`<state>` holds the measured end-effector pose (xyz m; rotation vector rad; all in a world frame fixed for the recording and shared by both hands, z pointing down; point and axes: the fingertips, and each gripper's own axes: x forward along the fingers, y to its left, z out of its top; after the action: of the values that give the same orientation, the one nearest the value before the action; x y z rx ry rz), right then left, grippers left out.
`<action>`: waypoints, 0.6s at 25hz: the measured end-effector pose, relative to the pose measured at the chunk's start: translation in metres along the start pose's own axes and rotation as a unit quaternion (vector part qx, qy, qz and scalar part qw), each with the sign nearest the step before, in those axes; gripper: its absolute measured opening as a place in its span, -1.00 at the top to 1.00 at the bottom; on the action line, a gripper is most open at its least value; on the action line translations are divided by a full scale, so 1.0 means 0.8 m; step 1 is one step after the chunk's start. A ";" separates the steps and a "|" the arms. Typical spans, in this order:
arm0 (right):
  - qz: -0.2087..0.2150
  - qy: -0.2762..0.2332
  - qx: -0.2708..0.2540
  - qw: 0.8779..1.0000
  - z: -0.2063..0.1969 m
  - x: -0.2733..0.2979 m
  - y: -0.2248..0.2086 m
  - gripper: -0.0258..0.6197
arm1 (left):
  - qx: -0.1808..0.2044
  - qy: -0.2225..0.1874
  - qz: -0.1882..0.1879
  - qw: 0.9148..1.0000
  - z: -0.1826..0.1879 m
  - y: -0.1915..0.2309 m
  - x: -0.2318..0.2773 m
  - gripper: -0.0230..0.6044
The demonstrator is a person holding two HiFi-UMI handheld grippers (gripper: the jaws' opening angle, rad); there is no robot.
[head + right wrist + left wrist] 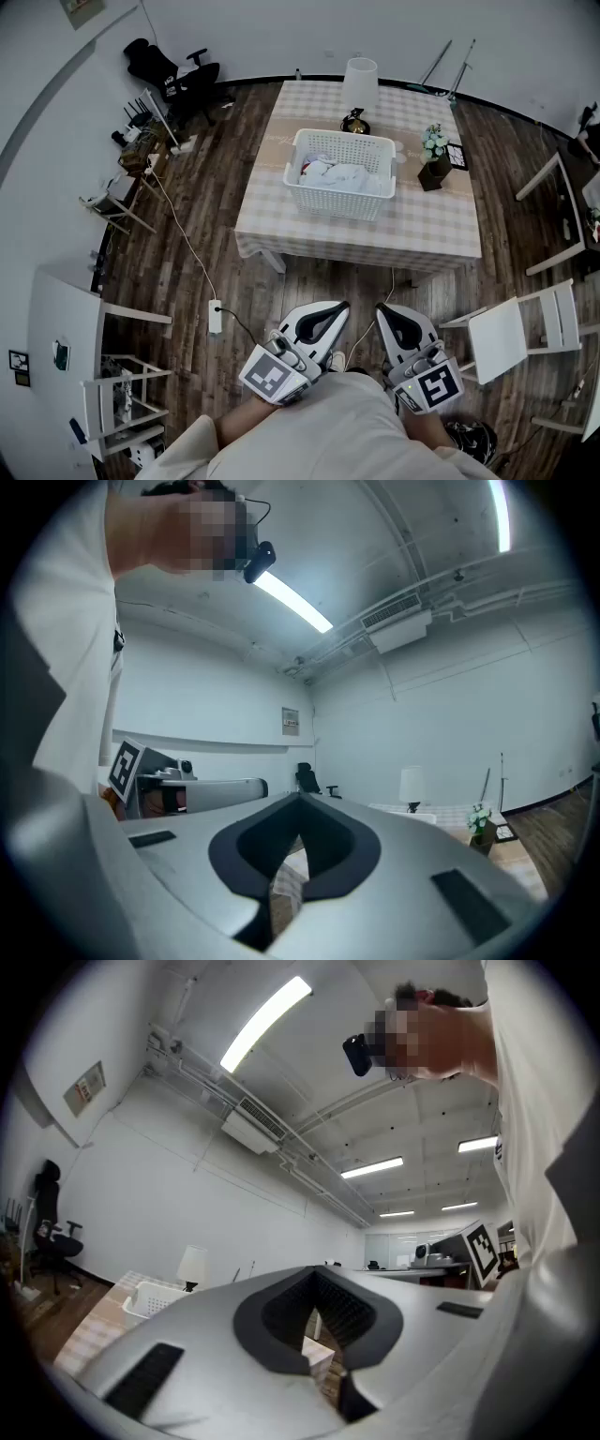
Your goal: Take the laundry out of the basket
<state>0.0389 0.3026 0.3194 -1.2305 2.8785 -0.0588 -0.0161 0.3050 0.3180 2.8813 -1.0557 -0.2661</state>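
The white-and-black left gripper (339, 307) is held low at the near edge of the scene, close before the body, and is pointed far and slightly right. Its jaws are seen pressed together with nothing between them. The white-and-black right gripper (382, 309) is held just beside it, level, and is pointed far and slightly left, its jaws likewise closed and empty. The two tips are near but apart. The left forearm (239, 422) and right forearm (424, 429) are kept tucked against the pale-shirted torso (328, 436).

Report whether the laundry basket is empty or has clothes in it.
Not empty: the white basket holds pale laundry, lying low inside, below the rim.
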 end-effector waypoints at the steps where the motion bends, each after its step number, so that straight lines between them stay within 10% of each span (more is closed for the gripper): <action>1: 0.002 0.000 -0.001 1.000 0.001 0.001 0.001 0.95 | -0.004 0.011 -0.003 1.000 -0.002 -0.001 0.001 0.88; 15: -0.002 0.011 0.014 1.000 -0.011 0.012 -0.040 0.93 | -0.019 0.043 -0.002 0.999 -0.022 0.007 0.036 0.88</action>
<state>0.0552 0.2742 0.3295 -1.2394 2.8838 -0.1139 0.0054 0.2821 0.3320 2.8340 -1.0186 -0.1586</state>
